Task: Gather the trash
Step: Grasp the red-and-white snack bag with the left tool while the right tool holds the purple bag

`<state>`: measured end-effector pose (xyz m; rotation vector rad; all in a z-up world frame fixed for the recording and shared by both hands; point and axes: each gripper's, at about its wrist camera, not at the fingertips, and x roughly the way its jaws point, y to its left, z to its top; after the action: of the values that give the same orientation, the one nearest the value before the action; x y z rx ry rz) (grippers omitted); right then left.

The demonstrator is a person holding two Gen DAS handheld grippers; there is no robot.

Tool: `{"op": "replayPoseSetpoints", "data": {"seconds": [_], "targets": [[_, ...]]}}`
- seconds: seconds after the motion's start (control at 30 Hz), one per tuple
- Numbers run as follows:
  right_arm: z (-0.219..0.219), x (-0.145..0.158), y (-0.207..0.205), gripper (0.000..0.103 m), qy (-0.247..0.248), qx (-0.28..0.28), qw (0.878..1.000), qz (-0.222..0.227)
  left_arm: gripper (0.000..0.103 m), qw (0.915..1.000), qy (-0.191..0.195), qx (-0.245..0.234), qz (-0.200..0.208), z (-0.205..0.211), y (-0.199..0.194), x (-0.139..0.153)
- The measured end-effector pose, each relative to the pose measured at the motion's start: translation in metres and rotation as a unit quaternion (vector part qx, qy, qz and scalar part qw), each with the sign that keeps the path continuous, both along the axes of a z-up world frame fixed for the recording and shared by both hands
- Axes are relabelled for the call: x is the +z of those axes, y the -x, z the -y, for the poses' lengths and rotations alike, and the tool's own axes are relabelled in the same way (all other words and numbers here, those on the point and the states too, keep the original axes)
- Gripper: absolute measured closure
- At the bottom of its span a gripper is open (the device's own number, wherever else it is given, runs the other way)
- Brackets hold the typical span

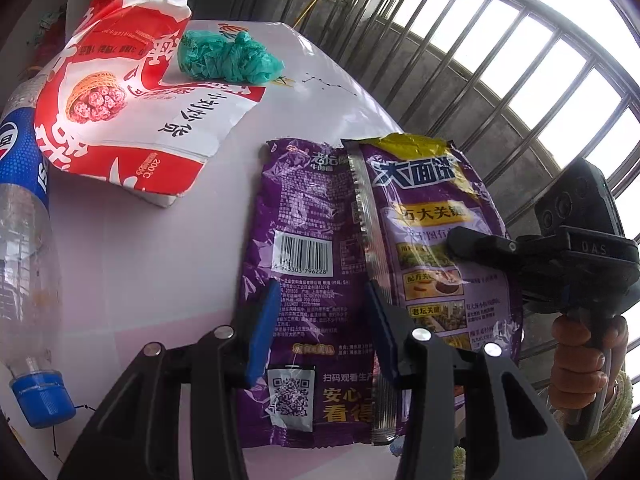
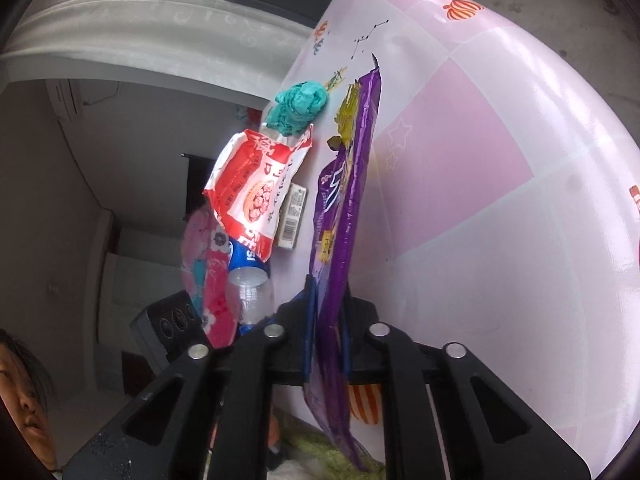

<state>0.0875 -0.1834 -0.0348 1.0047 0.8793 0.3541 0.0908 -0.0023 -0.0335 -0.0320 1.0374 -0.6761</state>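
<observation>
Left gripper (image 1: 320, 320) hovers part-open over the purple noodle wrapper (image 1: 320, 264), blue pads either side of its middle, pressing nothing; judged to be standing by while the other hand takes the piece. Right gripper (image 2: 326, 328) is pinched tight on the wrapper's edge (image 2: 340, 240), so the film stands edge-on in the right wrist view, apparently peeled up off the table for lifting. Left to right on the pink checked tablecloth (image 1: 160, 260): an empty Pepsi bottle (image 1: 24, 240) lying with its blue cap toward the camera, a red-and-white food bag (image 1: 120, 112), a crumpled green plastic bag (image 1: 228, 56), then the wrapper near the table's right edge. Wrapper is torn open, flat, crinkled, glossy, with barcode and QR code showing.
</observation>
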Motion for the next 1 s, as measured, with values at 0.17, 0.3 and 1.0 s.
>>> {"op": "replayPoseSetpoints", "data": {"seconds": [0.17, 0.3, 1.0], "targets": [[-0.003, 0.017, 0.003, 0.103, -0.004, 0.005, 0.999, 0.037, 0.063, 0.9984, 0.012, 0.021, 0.051, -0.012, 0.002, 0.021], [0.000, 0.034, -0.001, 0.103, -0.022, 0.002, 0.998, 0.065, 0.063, 0.9859, 0.014, 0.065, 0.154, -0.033, -0.001, 0.061], [0.003, 0.061, -0.058, 0.103, -0.064, -0.013, 0.991, 0.114, 0.058, 0.9660, -0.118, 0.172, 0.153, -0.084, -0.110, 0.054]]}}
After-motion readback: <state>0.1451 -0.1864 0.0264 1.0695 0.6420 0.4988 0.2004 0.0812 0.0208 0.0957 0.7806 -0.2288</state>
